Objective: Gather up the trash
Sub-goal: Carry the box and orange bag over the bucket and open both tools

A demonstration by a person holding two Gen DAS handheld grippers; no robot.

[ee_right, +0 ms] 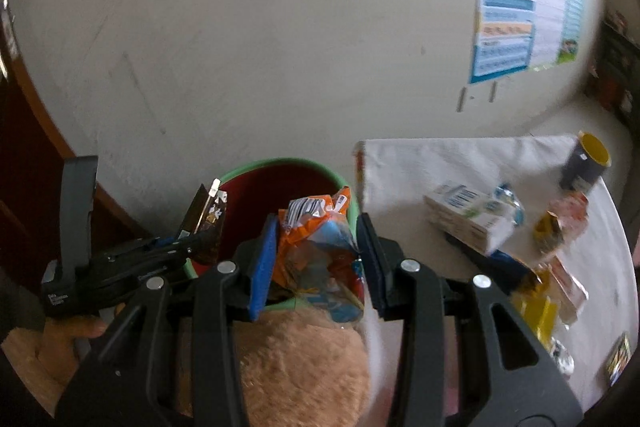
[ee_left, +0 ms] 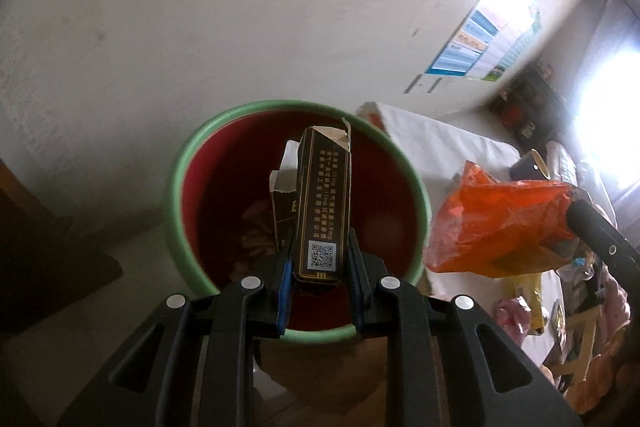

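Trash sits in both tongs. From the left wrist view, the left gripper (ee_left: 319, 267) is clamped narrow on a dark carton (ee_left: 322, 205), which stands upright between the 2 blue-padded fingers (ee_left: 283, 281) with its torn top pointing away and a QR code on the near face. Directly beyond and below the tongs is a bin (ee_left: 178, 187) with a green rim and red inside; a second torn carton (ee_left: 283, 195) and crumpled scraps lie in it, just left of the held one. To the right of the tongs an orange bag (ee_left: 500, 223) hangs in the air over a table (ee_left: 440, 143) with a white cloth, touching the black finger of the other tool at far right.

From the right wrist view, the right gripper (ee_right: 320, 247) holds a crumpled orange-and-blue wrapper (ee_right: 320, 251) between its 2 pads, jaws fairly wide around the bulk. The bin (ee_right: 280, 163) lies just ahead of the tongs. To the left, the other gripper (ee_right: 200, 239) shows side-on with the dark carton (ee_right: 206, 217) over the bin's rim. To the right, the table (ee_right: 400, 163) carries a white box (ee_right: 468, 217), a dark yellow-lined cup (ee_right: 584, 167) and blurred small packets.
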